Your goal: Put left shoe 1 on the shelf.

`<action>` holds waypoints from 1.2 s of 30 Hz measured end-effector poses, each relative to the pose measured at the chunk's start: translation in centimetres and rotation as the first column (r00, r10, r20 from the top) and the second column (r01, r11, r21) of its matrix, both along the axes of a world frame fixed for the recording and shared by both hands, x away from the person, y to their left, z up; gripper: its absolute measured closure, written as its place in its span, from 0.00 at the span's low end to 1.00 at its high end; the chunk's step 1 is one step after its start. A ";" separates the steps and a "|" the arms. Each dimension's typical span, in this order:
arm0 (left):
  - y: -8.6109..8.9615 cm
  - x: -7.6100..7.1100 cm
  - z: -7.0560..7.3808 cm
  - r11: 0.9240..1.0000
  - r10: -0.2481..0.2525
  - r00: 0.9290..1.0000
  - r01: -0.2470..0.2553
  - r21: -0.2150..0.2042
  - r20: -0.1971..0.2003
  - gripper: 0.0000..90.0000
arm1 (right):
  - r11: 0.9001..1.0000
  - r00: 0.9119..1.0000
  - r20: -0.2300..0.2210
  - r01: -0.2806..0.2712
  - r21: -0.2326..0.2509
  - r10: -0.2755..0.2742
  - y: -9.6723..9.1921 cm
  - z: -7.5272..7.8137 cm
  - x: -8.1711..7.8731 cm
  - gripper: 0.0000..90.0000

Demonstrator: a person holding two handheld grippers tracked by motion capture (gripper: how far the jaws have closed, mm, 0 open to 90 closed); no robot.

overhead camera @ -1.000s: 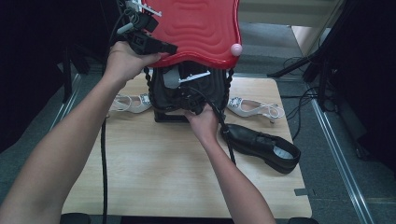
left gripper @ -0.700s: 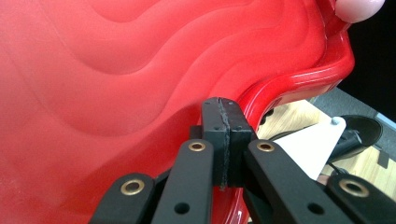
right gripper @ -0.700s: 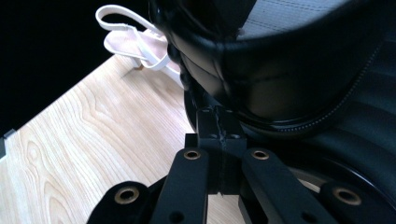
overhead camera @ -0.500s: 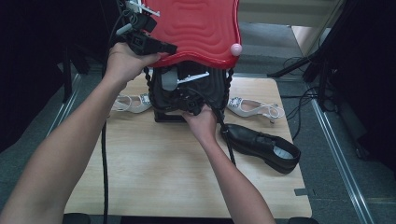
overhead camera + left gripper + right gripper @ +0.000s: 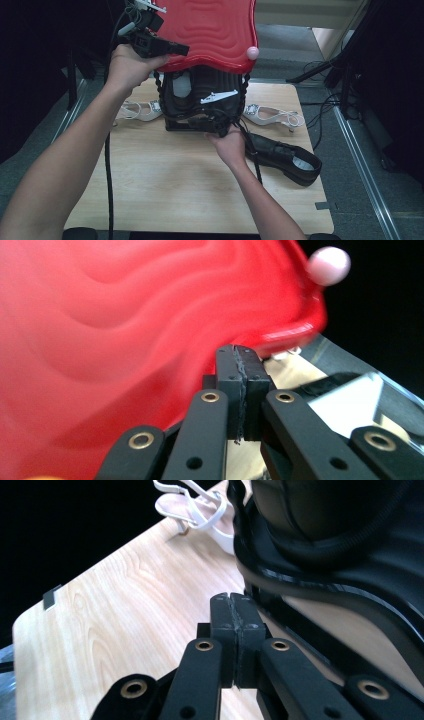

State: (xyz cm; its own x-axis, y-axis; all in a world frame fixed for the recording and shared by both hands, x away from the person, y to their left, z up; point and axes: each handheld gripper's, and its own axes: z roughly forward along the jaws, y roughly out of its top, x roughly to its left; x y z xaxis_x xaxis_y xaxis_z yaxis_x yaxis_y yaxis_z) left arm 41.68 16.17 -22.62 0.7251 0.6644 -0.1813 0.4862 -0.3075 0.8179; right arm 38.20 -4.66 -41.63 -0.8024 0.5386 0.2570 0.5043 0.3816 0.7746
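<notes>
A red lid (image 5: 210,35) with a wavy surface and a small pink knob (image 5: 252,52) at its rim is lifted up and tilted over the far edge of the desk (image 5: 165,190), hanging above a black box (image 5: 200,100) that stands near the middle of that far edge. The left gripper (image 5: 172,49) is at the lid's lower left rim (how it bears on the lid is hard to tell). In the left gripper view its two black pads (image 5: 243,385) meet flat with nothing visible between them, the red lid just behind and beside them and the pink knob (image 5: 328,265) at the upper right. The left hand (image 5: 127,65) holds this gripper up at the level of the lid's rim.

The right gripper (image 5: 212,125) is low against the front of the black box, with the right hand (image 5: 230,145) just behind it on the desk side. In the right gripper view its pads (image 5: 235,630) are pressed together and empty, just beside the dark rounded base of the box (image 5: 325,570), over the light wood of the desk (image 5: 125,620).

A black shoe (image 5: 282,155) lies on the desk toward the right edge, just beside the right hand. One white sandal (image 5: 272,115) lies near the far right corner, another white sandal (image 5: 137,110) near the far left edge beside the box. A black cable (image 5: 107,175) trails from the left gripper down across the desk's left side.
</notes>
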 end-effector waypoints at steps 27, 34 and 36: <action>0.9 -5.7 -10.9 0.995 -0.095 0.992 0.097 0.017 -0.084 0.57 | 0.999 1.000 -0.002 -0.008 0.033 0.008 -9.6 -1.2 -4.3 0.71; 1.7 -6.7 -13.7 0.996 -0.088 0.990 0.090 0.006 -0.113 0.53 | 1.000 1.000 -0.018 -0.021 0.010 0.021 -10.7 -2.3 -5.2 0.70; 1.9 -7.2 -14.5 0.996 -0.084 0.990 0.085 0.005 -0.116 0.53 | 1.000 0.999 -0.030 -0.019 0.021 0.020 -10.9 -3.0 -5.3 0.70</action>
State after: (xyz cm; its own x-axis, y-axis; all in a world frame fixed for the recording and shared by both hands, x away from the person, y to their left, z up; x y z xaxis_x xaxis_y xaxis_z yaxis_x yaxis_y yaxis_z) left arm 34.50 18.04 -37.16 0.7531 0.6038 -0.2612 0.5495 -0.3591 0.7544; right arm 32.88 -15.59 -44.65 -0.8046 0.5170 0.2921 0.5199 0.3757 0.7671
